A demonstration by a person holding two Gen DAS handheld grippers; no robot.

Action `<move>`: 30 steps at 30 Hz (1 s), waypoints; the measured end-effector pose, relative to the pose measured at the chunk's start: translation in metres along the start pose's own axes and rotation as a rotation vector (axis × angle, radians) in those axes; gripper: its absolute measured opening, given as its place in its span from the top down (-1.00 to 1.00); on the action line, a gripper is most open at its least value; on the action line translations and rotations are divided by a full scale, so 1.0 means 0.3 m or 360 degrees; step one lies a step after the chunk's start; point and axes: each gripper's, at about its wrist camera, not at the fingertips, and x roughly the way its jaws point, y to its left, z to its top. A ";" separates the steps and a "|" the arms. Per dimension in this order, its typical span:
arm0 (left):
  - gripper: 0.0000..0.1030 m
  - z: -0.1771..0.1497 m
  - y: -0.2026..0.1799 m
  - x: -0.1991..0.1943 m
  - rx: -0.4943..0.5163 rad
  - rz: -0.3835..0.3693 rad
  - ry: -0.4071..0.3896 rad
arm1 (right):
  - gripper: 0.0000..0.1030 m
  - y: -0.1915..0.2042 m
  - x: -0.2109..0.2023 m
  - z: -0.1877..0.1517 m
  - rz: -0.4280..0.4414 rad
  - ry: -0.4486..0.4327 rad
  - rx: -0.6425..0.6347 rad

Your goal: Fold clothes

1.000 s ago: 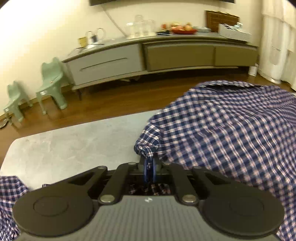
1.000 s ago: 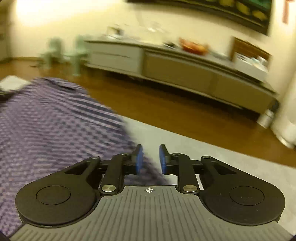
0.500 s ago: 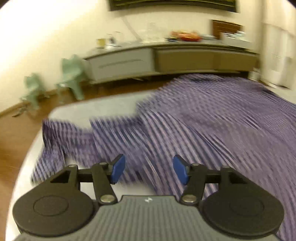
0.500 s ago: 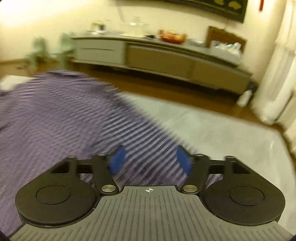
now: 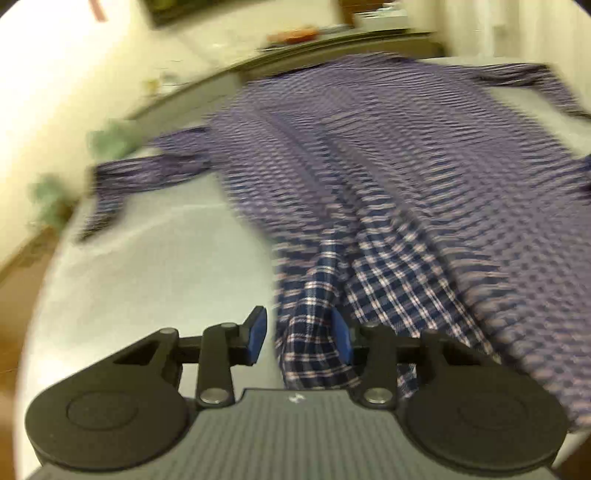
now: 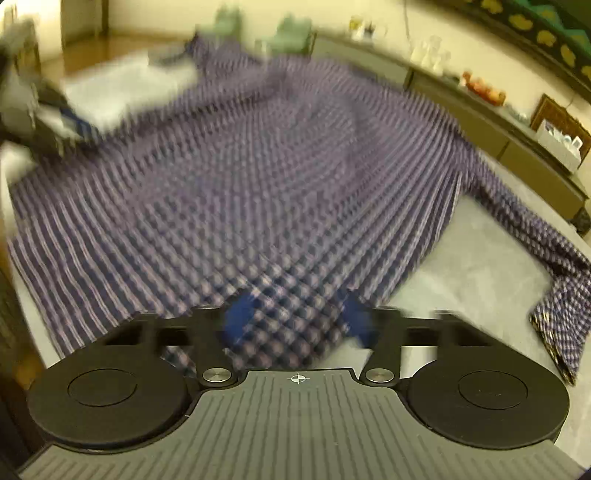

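Observation:
A blue and white checked shirt (image 5: 369, 166) lies spread on the grey table (image 5: 166, 258), one sleeve out to the left (image 5: 147, 173) and one to the far right (image 5: 535, 77). My left gripper (image 5: 298, 338) is at the shirt's near edge. Its jaws are closing with a fold of the hem between them; the left pad (image 5: 255, 336) still stands off the cloth. In the right wrist view the shirt (image 6: 258, 166) fills the table (image 6: 480, 266). My right gripper (image 6: 297, 319), blurred, is closing too, with the near edge of the cloth between its blue pads.
A long low sideboard (image 6: 480, 122) with dishes on it runs along the far wall. Two small green chairs (image 6: 291, 29) stand beyond the table's far end. A blurred dark shape (image 6: 29, 110) shows at the left table edge. Brown wooden floor surrounds the table.
The left gripper let go of the bunched cloth, and both grippers opened wide and swept back to the shirt's near edge. The shirt now lies spread out, and both pairs of jaws have narrowed.

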 end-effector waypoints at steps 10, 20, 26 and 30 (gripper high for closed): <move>-0.09 -0.172 0.040 -0.252 0.0117 -0.0182 -0.0196 | -0.49 0.070 -0.310 -0.150 0.0018 -0.0499 -0.0137; -0.15 -0.213 -0.107 -0.326 0.0434 -0.0240 -0.0310 | -0.04 0.264 -0.311 -0.303 0.0078 -0.0376 -0.0586; -0.27 -0.213 -0.120 -0.348 0.0437 -0.0322 -0.0387 | 0.97 0.235 -0.287 -0.277 0.0080 -0.0393 -0.0554; -0.34 -0.237 -0.151 -0.378 0.0522 -0.0396 -0.0464 | 0.99 0.095 -0.290 -0.186 0.0260 -0.0468 -0.0061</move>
